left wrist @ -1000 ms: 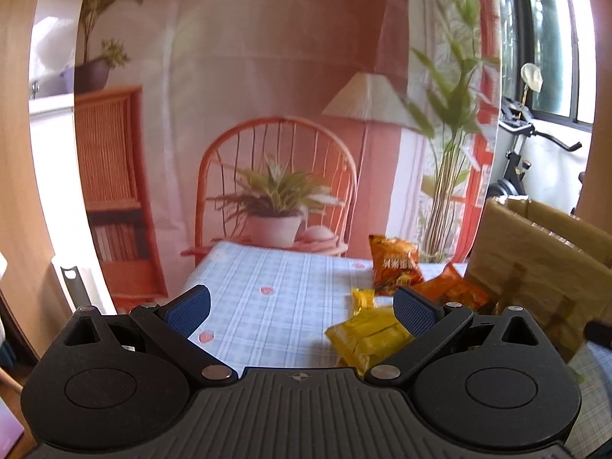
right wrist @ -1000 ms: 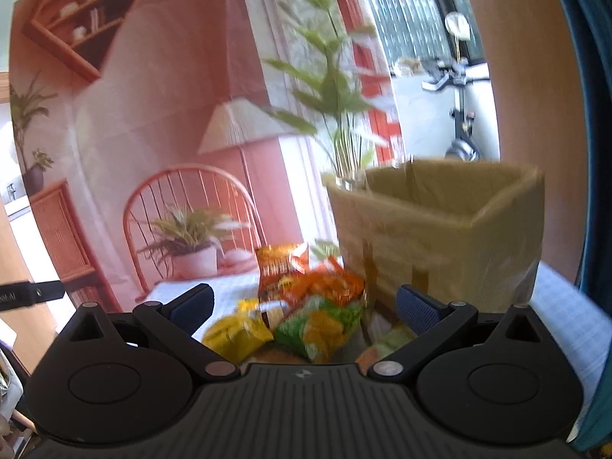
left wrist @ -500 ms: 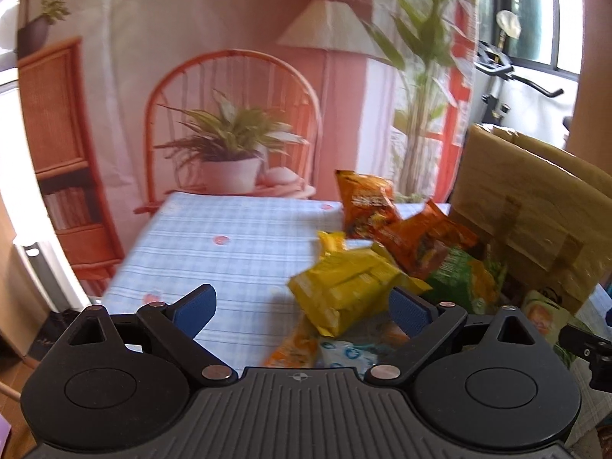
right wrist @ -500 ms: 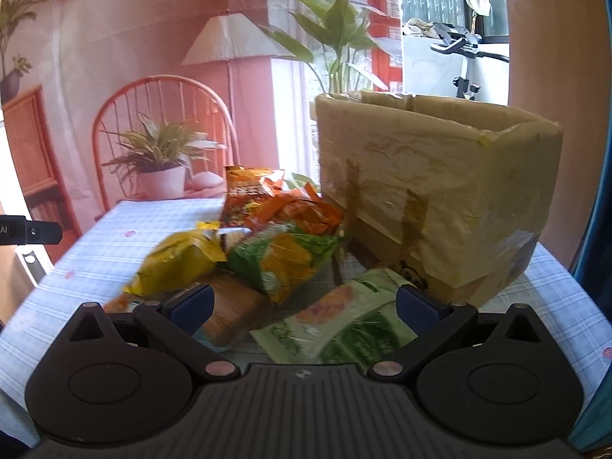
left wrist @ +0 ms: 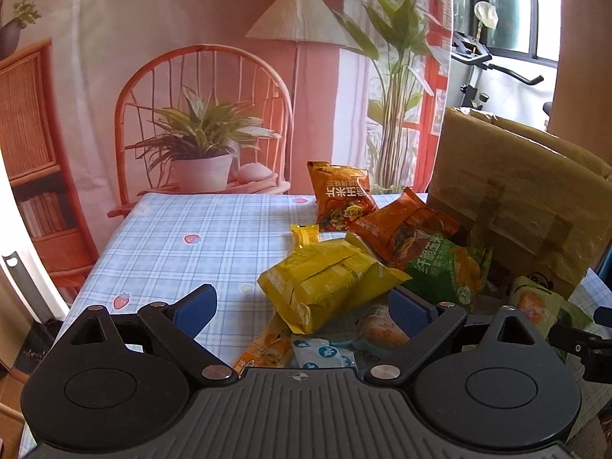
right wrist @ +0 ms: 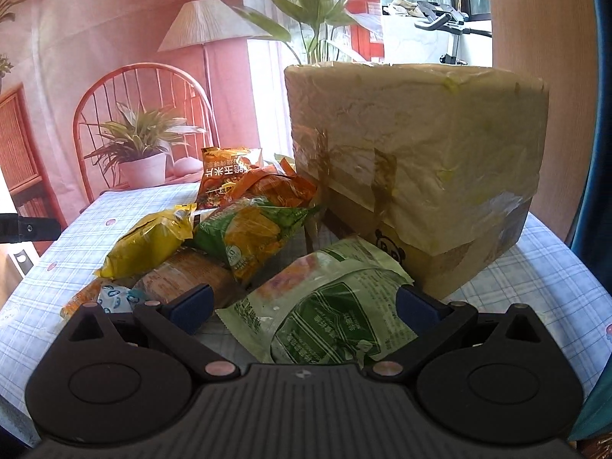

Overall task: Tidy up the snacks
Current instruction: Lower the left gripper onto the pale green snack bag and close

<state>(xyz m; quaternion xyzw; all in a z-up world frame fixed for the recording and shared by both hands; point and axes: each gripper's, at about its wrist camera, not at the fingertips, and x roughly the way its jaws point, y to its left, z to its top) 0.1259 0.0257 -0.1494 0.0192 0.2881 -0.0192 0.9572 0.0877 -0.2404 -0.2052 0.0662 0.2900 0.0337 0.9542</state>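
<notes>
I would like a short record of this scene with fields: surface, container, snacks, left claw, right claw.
surface: table with blue checked cloth
container: taped cardboard box, standing at the right of the snack pile
snacks: yellow bag, dark green bag, two orange bags at the back, pale green bag in front of the box, small packets underneath
left claw: left claw open, holds nothing, faces the yellow bag
right claw: right claw open, holds nothing, faces the pale green bag
</notes>
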